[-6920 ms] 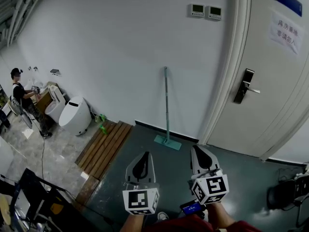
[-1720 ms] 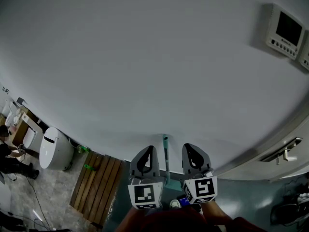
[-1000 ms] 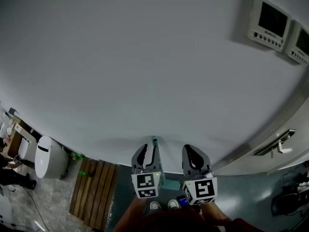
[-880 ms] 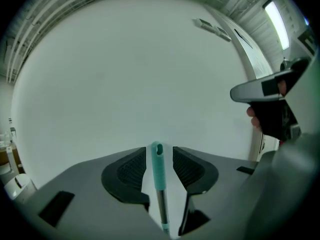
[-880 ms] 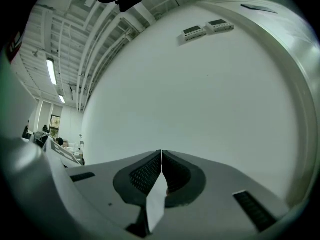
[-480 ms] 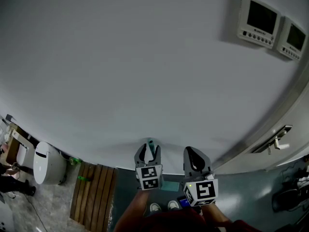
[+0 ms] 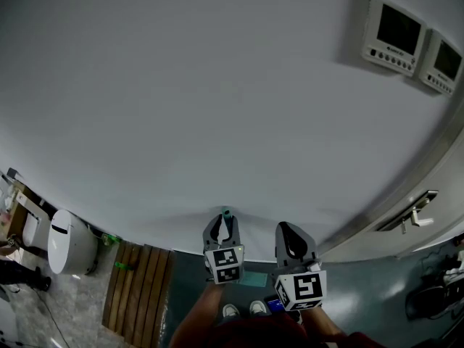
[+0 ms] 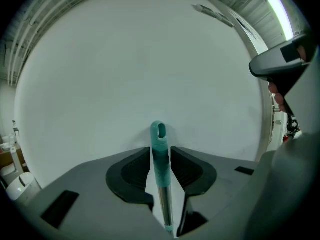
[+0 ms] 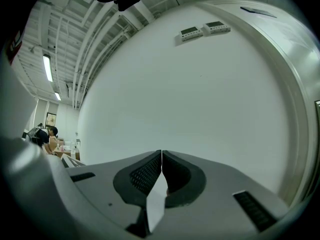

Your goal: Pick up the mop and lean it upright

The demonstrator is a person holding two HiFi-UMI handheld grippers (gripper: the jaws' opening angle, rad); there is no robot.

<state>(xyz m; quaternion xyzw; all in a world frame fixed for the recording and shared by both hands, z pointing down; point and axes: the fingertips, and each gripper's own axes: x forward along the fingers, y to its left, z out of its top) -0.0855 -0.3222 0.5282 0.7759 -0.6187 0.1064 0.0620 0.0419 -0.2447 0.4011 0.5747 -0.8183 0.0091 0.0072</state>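
Observation:
The mop stands upright against the white wall. Its teal handle top [image 7: 226, 212] pokes up between the fingers of my left gripper [image 7: 222, 229], and its teal head [image 7: 255, 279] lies on the dark floor below. In the left gripper view the teal grip with its hanging hole [image 8: 159, 149] sits between the two black pads, which are closing and lie against both its sides. My right gripper [image 7: 292, 242] hangs just right of the mop, shut, with nothing between its pads [image 9: 161, 170].
Two wall thermostats [image 7: 391, 27] hang at the upper right. A door with a lever handle [image 7: 417, 219] stands to the right. A white toilet [image 7: 64, 242] and wooden floor slats [image 7: 136, 290] lie at the lower left. My shoes [image 7: 231, 311] show beneath the grippers.
My left gripper moved forward and a little right, from beside the handle top to around it. The right gripper stayed where it was, shut.

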